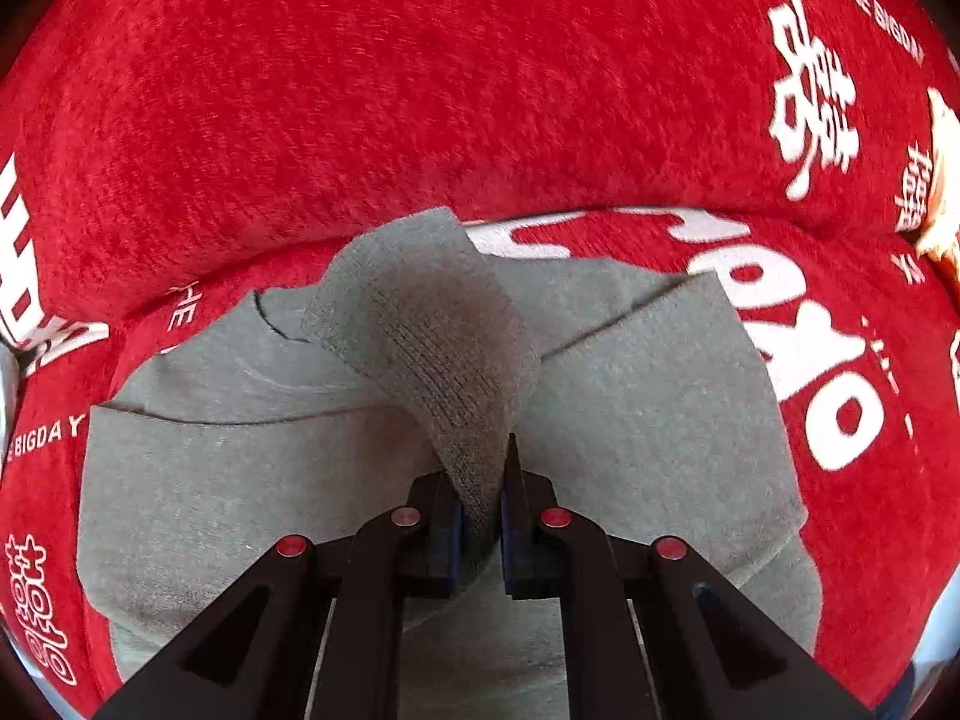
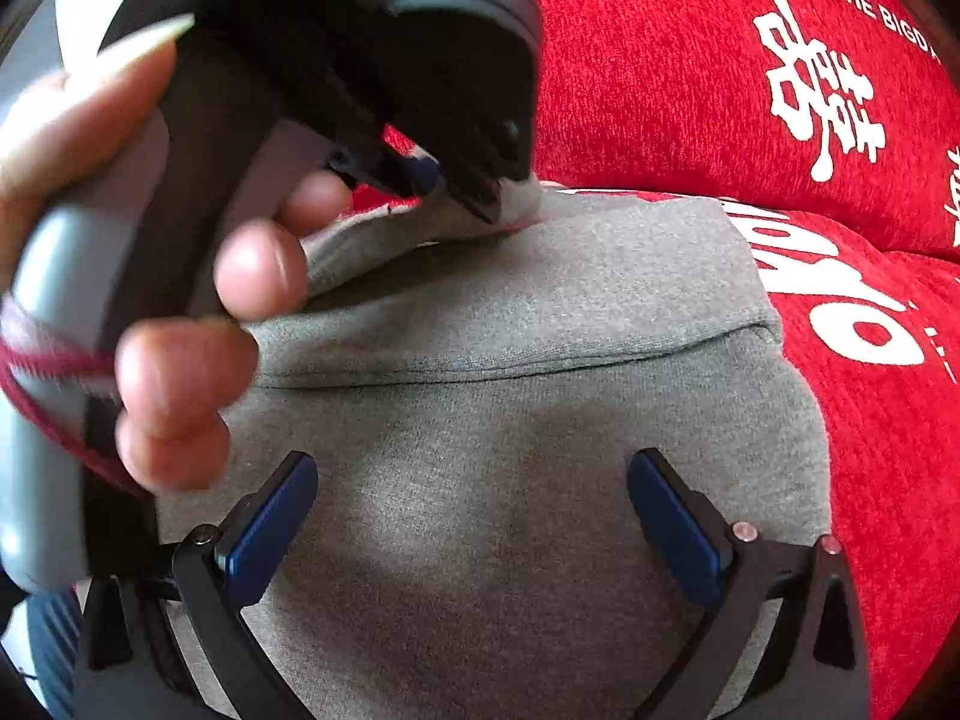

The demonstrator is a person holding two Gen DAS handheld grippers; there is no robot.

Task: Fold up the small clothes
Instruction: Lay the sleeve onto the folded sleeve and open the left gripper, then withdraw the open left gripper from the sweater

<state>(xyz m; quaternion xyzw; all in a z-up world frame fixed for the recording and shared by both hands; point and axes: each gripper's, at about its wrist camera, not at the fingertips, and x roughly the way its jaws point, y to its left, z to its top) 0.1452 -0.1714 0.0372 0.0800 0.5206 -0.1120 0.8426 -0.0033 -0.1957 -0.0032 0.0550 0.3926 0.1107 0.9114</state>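
Note:
A small grey knit garment (image 1: 648, 396) lies partly folded on a red sofa. My left gripper (image 1: 481, 480) is shut on a ribbed cuff of the garment (image 1: 432, 324) and holds it lifted above the folded body. In the right wrist view the same garment (image 2: 510, 480) fills the middle, with a folded edge (image 2: 540, 360) across it. My right gripper (image 2: 474, 516) is open and empty just above the grey cloth. The left gripper (image 2: 474, 192), held by a hand (image 2: 180, 384), shows at the upper left there, pinching the cloth at the far edge.
The red sofa seat (image 1: 840, 480) and back cushion (image 1: 420, 90) carry white printed lettering (image 2: 816, 84). The back cushion rises right behind the garment. Red seat shows to the right of the garment (image 2: 900, 420).

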